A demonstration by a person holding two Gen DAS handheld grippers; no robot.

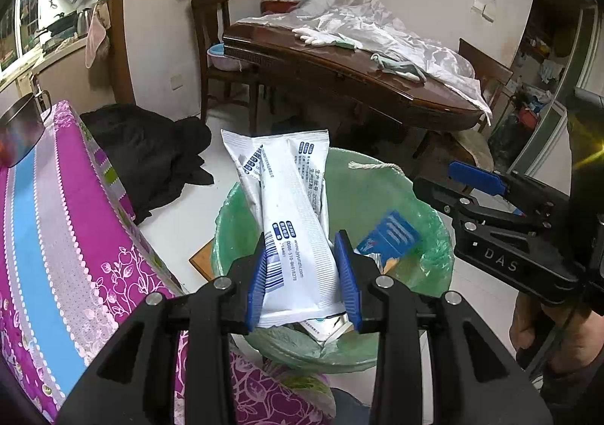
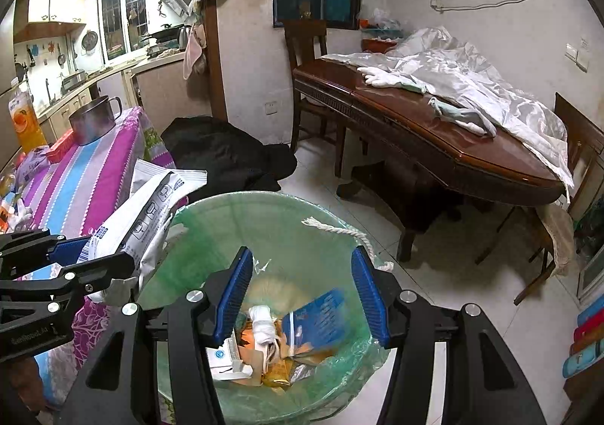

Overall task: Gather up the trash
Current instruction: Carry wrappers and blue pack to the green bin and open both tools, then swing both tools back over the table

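Left claw (image 1: pixel 304 274) around white packets (image 1: pixel 290 213)

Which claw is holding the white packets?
The left gripper: its blue pads squeeze the white packets over the green bin. The right gripper is open, holding nothing.

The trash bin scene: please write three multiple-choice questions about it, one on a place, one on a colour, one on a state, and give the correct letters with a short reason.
1. Where is the trash bin?
A. on the wooden table
B. on the floor beside the purple tablecloth
C. on a chair

2. What colour is the bin liner?
A. black
B. green
C. red

3. What is the left gripper doing?
A. holding white packets
B. standing open and empty
C. holding a metal pot

Answers:
1 B, the bin stands on the tiled floor next to the purple tablecloth.
2 B, translucent green plastic lines the rim.
3 A, its blue pads press on the white packets above the bin.
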